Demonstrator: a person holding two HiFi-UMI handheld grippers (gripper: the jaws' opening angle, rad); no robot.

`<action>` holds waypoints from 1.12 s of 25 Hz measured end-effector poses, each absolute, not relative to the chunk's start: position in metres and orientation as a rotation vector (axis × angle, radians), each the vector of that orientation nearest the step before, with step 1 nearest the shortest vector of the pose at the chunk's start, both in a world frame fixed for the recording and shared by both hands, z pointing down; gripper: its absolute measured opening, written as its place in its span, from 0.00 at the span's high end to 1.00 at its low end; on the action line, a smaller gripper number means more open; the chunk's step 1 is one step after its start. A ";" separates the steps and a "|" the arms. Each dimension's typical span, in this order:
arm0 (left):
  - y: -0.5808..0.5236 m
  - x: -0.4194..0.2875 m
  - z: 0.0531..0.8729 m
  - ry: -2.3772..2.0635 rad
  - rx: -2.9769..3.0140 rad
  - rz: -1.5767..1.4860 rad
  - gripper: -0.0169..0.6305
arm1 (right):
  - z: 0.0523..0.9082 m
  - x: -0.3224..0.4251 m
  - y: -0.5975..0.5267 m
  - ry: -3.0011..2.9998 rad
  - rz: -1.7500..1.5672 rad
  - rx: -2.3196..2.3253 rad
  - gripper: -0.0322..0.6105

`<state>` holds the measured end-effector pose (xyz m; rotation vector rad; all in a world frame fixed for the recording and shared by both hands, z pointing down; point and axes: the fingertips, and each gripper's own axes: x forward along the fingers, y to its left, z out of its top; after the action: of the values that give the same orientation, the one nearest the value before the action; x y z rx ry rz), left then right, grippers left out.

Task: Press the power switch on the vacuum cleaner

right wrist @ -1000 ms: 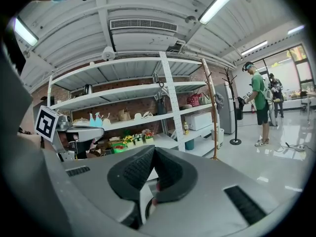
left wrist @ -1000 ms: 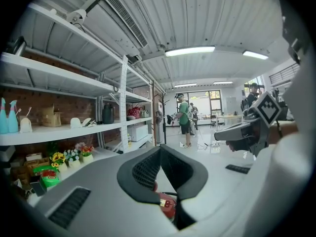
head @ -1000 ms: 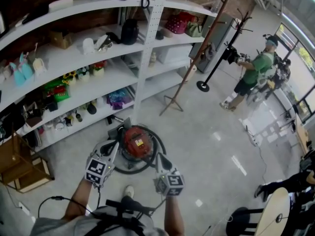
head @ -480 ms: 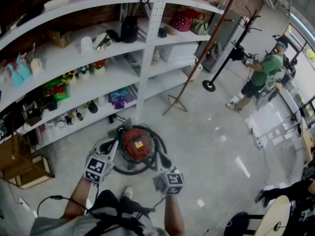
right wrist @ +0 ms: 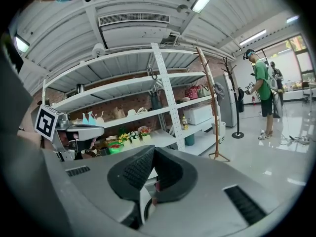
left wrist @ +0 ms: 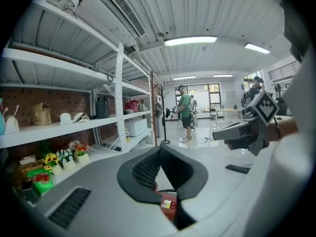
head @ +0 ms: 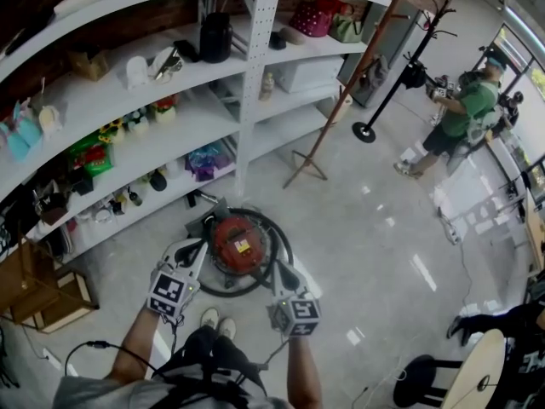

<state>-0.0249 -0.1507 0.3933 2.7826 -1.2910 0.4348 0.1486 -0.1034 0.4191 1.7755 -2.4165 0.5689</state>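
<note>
The red vacuum cleaner (head: pixel 237 244) stands on the floor in front of the shelving, ringed by its black hose (head: pixel 281 250). My left gripper (head: pixel 199 249) hovers over the vacuum's left edge, jaws shut with nothing held. My right gripper (head: pixel 279 273) hangs over the hose at the vacuum's right front, also shut and empty. In the left gripper view the closed pads of the left gripper (left wrist: pixel 160 150) meet, and the vacuum's red top with its label (left wrist: pixel 168 204) shows just below them. The right gripper (right wrist: pixel 154 153) shows its pads together in the right gripper view. The power switch is not distinguishable.
White shelving (head: pixel 255 83) full of small items runs along the back. A leaning wooden pole stand (head: pixel 306 167) and a black coat stand (head: pixel 364 131) are to the right. A person in green (head: pixel 464 109) stands far right. A wooden crate (head: pixel 34 284) sits at left.
The wearer has stepped closer, and both shoes now show below the vacuum. Both grippers stay shut over the vacuum in about the same places.
</note>
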 end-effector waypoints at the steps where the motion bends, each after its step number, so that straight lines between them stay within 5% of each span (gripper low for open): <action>1: -0.155 -0.025 0.398 -1.282 2.786 0.445 0.96 | 0.423 0.148 -0.106 -2.415 0.579 1.782 0.93; 28: -0.221 -0.021 0.549 -1.105 2.725 0.624 0.96 | 0.568 0.136 -0.159 -2.284 0.775 1.703 0.93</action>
<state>-0.0210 -0.2205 0.5490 2.7247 -1.1052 0.6244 0.1358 -0.1590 0.5681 1.7033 -2.2836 0.7746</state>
